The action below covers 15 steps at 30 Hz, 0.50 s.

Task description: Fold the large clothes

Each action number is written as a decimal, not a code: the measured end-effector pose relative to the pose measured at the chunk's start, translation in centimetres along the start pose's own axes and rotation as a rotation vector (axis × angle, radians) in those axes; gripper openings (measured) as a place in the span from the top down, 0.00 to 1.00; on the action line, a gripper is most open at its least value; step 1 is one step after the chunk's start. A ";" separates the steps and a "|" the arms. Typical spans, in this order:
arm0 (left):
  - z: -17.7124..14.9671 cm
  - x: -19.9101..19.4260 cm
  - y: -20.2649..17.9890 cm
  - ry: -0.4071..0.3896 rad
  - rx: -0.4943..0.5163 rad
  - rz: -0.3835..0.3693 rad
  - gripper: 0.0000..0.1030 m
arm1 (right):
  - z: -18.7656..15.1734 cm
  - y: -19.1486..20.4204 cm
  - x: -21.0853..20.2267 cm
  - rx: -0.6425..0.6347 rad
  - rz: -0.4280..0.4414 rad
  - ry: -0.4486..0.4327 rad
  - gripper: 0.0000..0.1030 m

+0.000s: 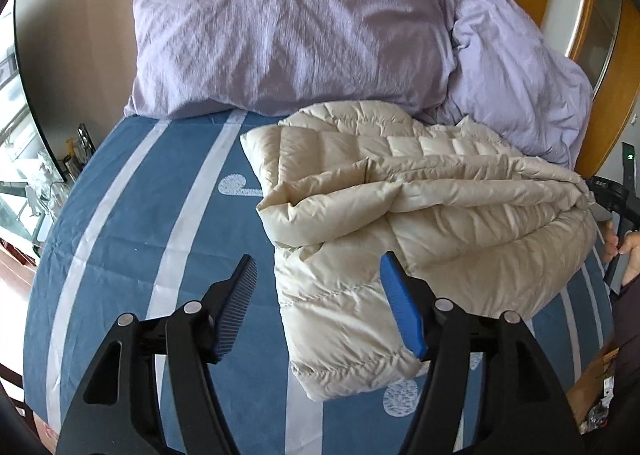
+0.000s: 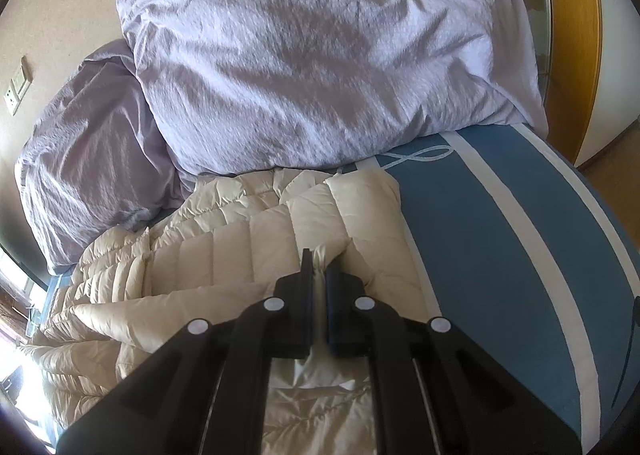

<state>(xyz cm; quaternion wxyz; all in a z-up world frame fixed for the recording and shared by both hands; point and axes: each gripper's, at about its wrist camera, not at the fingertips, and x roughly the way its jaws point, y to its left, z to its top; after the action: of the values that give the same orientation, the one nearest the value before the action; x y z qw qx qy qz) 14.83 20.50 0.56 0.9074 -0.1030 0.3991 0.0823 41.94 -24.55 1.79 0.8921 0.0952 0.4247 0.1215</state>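
Observation:
A cream quilted down jacket point(image 1: 404, 211) lies folded over itself on the blue striped bed sheet point(image 1: 132, 223). My left gripper point(image 1: 320, 275) is open, hovering just above the jacket's near left edge, with nothing between its blue pads. My right gripper point(image 2: 319, 267) is shut on a fold of the jacket point(image 2: 248, 239), pinching cream fabric between its fingers. The right gripper's body and a hand show at the right edge of the left wrist view point(image 1: 616, 211), beyond the jacket's far side.
Two lilac pillows point(image 1: 288, 27) point(image 1: 516, 83) lean against the wall at the head of the bed. The blue sheet with white stripes point(image 2: 520, 239) shows to the right. Wooden door frame point(image 1: 612, 95) at right; cluttered items point(image 1: 76, 155) at left of the bed.

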 end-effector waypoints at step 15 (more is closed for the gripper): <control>2.3 4.0 2.4 -0.003 -0.036 -0.094 0.83 | -0.4 -0.3 0.7 -0.017 -0.009 0.022 0.94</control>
<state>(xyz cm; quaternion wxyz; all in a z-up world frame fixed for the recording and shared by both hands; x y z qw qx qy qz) 18.60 23.63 -1.17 0.9087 -0.1380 0.3911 0.0470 42.09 -24.58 0.98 0.8888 0.0842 0.4337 0.1219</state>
